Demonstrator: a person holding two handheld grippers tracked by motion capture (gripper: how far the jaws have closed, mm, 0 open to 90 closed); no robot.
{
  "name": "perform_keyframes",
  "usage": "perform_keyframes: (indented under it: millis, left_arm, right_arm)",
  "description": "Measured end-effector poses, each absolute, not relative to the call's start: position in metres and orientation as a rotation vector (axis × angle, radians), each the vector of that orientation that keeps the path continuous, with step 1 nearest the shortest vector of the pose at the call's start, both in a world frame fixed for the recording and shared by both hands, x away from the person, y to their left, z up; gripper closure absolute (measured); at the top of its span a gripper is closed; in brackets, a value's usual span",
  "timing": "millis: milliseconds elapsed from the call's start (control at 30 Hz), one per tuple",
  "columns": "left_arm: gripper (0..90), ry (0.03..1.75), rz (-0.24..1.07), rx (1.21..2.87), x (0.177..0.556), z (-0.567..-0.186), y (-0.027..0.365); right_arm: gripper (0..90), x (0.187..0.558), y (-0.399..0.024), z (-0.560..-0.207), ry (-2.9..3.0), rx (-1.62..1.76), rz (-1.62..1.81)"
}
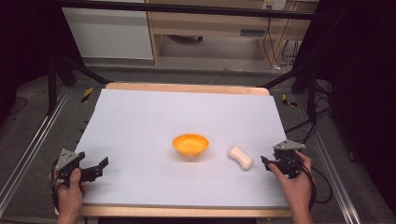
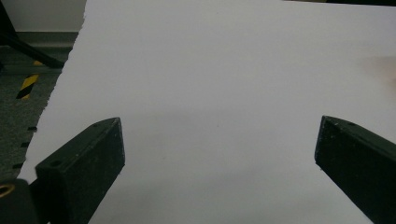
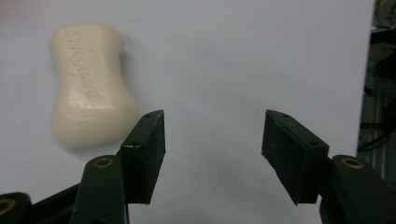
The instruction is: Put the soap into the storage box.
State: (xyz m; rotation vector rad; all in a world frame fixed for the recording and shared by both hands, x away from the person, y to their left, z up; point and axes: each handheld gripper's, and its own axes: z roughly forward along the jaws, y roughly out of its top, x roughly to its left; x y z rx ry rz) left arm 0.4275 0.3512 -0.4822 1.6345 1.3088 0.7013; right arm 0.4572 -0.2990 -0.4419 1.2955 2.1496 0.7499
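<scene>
A cream bar of soap (image 1: 240, 157) lies flat on the white sheet, right of an orange bowl (image 1: 190, 143) that stands near the middle. My right gripper (image 1: 265, 162) is held just right of the soap, open. In the right gripper view the soap (image 3: 88, 84) lies beyond and left of the left jaw, outside the open gap of that gripper (image 3: 212, 135). At the sheet's front left corner, far from both objects, my left gripper (image 1: 99, 167) is open. In the left gripper view the jaws of my left gripper (image 2: 219, 140) stand wide apart over bare sheet.
The white sheet (image 1: 163, 116) covers a wooden table whose edge (image 1: 187, 87) shows at the back. Metal rails (image 1: 28, 149) run along both sides, and black frame legs (image 1: 51, 88) stand at the far corners. Cables (image 1: 322, 177) trail off the right side.
</scene>
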Motion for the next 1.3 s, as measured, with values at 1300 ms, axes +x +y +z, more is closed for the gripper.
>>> perform_keyframes:
  millis: [1300]
  left_arm:
    - [1.1, 1.313, 0.696, 1.637, 0.428, -0.482, 0.352]
  right_arm:
    - [33.5, 0.506, -0.235, -0.432, 2.618, 1.246, 0.663]
